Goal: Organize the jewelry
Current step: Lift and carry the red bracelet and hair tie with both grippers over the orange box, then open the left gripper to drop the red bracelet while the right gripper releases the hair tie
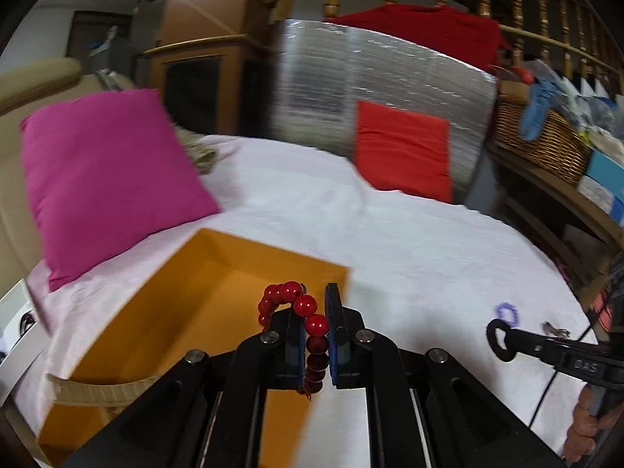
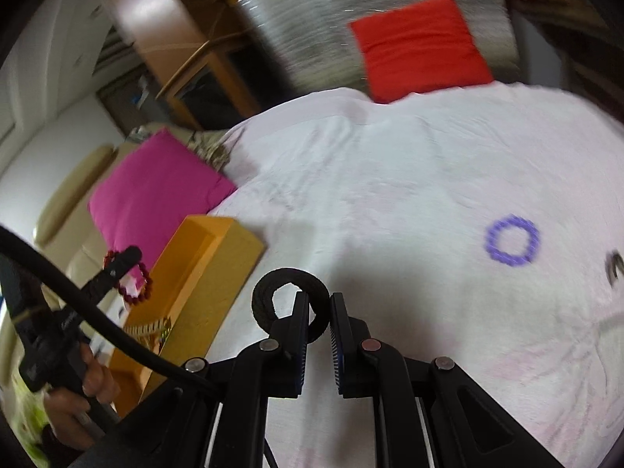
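Observation:
My left gripper (image 1: 314, 314) is shut on a red bead bracelet (image 1: 300, 304) and holds it over the near right corner of an open orange box (image 1: 156, 304). In the right wrist view the bracelet (image 2: 136, 284) hangs from the left gripper (image 2: 130, 256) above the box (image 2: 218, 269). My right gripper (image 2: 319, 304) is shut on a black ring-shaped bracelet (image 2: 273, 284) above the white bedsheet; it also shows in the left wrist view (image 1: 501, 341). A purple bead bracelet (image 2: 513, 244) lies on the sheet to the right (image 1: 507, 312).
A magenta pillow (image 1: 105, 179) lies behind the box. A red cushion (image 1: 401, 152) leans on a silver panel (image 1: 351, 78) at the back. A small dark item (image 2: 614, 265) lies beyond the purple bracelet. A wicker basket (image 1: 546, 136) sits on a shelf at right.

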